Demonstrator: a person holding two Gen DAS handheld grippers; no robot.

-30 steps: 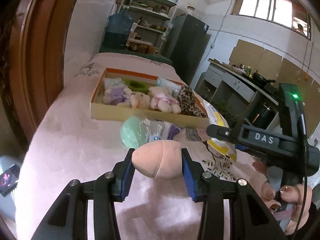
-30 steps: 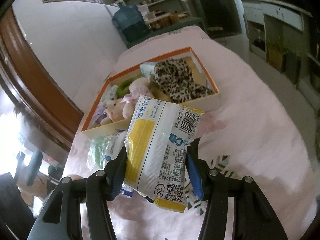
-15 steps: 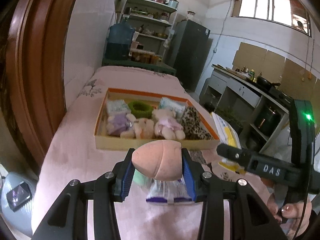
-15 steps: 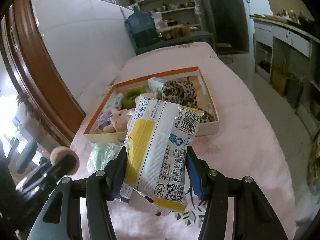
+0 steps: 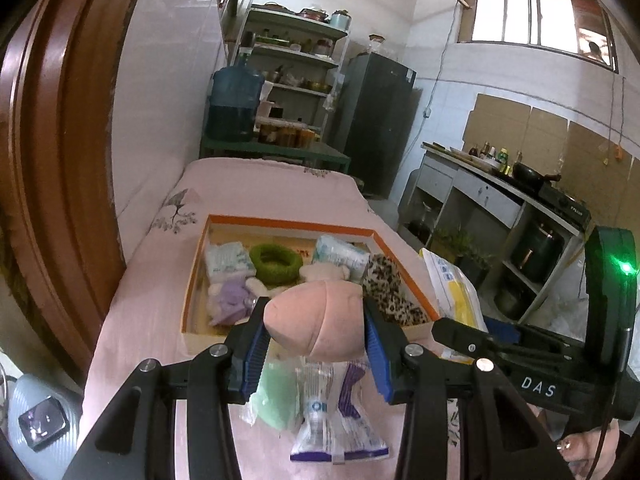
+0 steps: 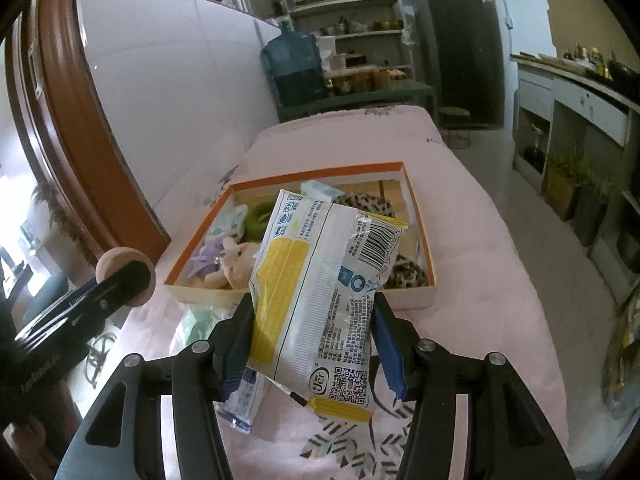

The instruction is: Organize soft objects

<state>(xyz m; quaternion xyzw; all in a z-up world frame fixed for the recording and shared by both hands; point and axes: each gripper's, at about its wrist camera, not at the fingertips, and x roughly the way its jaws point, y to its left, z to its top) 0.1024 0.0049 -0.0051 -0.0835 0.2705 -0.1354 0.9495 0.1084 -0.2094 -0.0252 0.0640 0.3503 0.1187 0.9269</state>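
Clamping a peach plush piece point(image 5: 316, 320), the left tongs point(image 5: 314, 346) hover near the bed's point(image 6: 480, 240) front edge — right tongs point(image 6: 312, 344) grip a yellow-and-white packet point(image 6: 316, 300) before the orange-rimmed box point(image 6: 420, 216).

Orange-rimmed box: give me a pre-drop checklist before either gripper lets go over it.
1. Left gripper clamped on the pink plush piece: ok.
2. Right gripper clamped on the yellow-and-white packet: ok.
3. Orange-rimmed box in view ahead of both grippers: ok.
4. Free floor in the box, far right corner: ok.
5. Either item already over the box: cannot tell.
6. Loose packets outside the box: not ok.
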